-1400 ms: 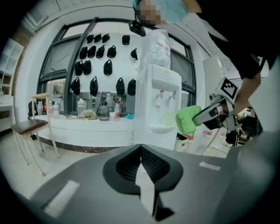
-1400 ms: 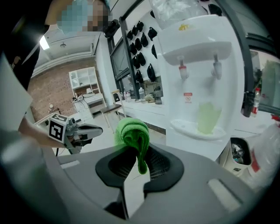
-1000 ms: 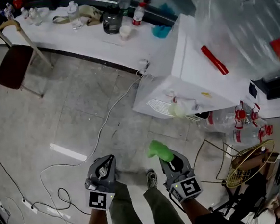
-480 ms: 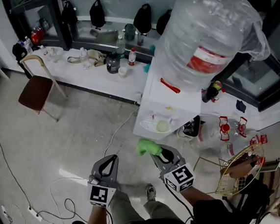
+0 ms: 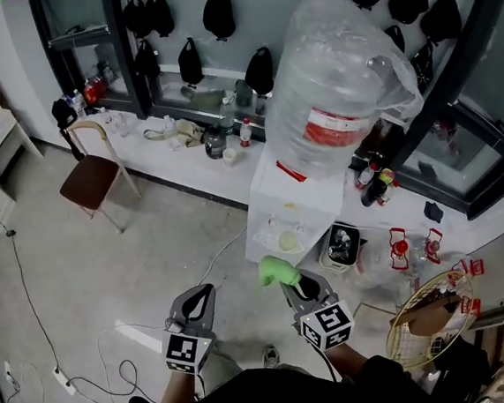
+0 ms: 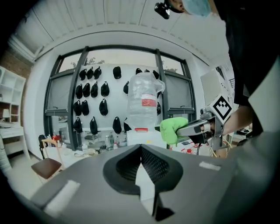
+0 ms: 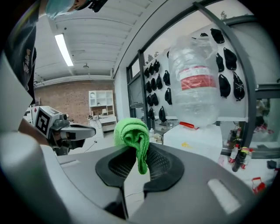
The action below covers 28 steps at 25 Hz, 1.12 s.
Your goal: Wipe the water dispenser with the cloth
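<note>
The green cloth point(image 5: 278, 271) is bunched in a loose wad and pinched between the jaws of the right tongs point(image 5: 290, 281). In the right gripper view a fold of it point(image 7: 133, 139) hangs down between the pads while most of it bulges above them. It is in the air over the floor point(image 5: 150, 250), near the water dispenser point(image 5: 293, 208) but not touching it. The dispenser is a white cabinet standing on the floor at the right end of the long bench point(image 5: 186, 163) under the window. A large clear bottle point(image 5: 339, 90) wrapped in plastic film is seated upside down on top of it. The left tongs point(image 5: 204, 292) are level with the right ones and apart from them. Their jaws meet at the tips with nothing between them.

The step in hand looks like the approach, with no wiping begun. To do it well, the right tongs should bring the bulging side of the wad flat against the cabinet's white front or top. The pads themselves should stay off the surface. Since only a narrow fold is gripped, light pressure and short strokes would help keep the cloth from being dragged out of the jaws. The recess point(image 5: 286, 235) on the front needs care, so the cloth does not catch there. The bottle should be spared any push. The left tongs have no evident job and are best kept clear of the cable point(image 5: 31, 306) on the floor.
</note>
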Available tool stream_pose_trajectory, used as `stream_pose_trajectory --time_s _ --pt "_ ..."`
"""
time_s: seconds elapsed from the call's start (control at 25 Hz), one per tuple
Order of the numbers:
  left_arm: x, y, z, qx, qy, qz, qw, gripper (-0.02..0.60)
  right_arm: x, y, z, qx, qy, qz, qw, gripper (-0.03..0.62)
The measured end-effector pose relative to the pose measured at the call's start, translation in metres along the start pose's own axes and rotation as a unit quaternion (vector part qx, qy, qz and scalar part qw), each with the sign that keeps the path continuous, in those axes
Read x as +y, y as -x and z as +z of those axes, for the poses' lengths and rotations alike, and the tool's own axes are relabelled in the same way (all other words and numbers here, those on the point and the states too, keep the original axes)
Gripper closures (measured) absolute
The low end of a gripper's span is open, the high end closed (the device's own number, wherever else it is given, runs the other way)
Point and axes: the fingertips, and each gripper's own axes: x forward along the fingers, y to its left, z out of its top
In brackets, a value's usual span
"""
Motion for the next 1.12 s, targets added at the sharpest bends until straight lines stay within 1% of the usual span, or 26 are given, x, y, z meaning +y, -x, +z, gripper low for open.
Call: stream_pose_trajectory --time_s 0.2,0.36,0.52,0.64,0.88,1.12 --pt "-0.021 0.021 0.016 -0.005 -0.006 0.012 0.9999 0.580 -0.003 0.033 0.013 -0.023 0.005 -0.016 1.000 0.523" --pt "-0.029 0.033 0.032 -0.012 -0.016 0.017 0.9996 0.580 -0.003 0.054 0.021 -0.039 -0.007 -0.024 0.999 0.523" --pt "-0.028 0.040 0.040 -0.017 -0.016 0.025 0.9994 0.580 0.002 0.064 0.021 -0.035 -0.002 -0.021 0.999 0.523" --pt "-0.028 0.044 0.040 -0.016 -0.017 0.039 0.9990 0.579 0.002 0.069 0.017 -0.028 -0.002 -0.024 0.999 0.525" --pt "-0.029 0.047 0.042 -0.021 -0.019 0.055 0.9981 0.580 0.002 0.070 0.012 -0.020 -0.001 -0.019 1.000 0.526" --pt "-0.033 0.045 0.042 -0.024 -0.017 0.058 0.9979 0.580 0.000 0.066 0.014 -0.021 0.001 -0.016 1.000 0.526"
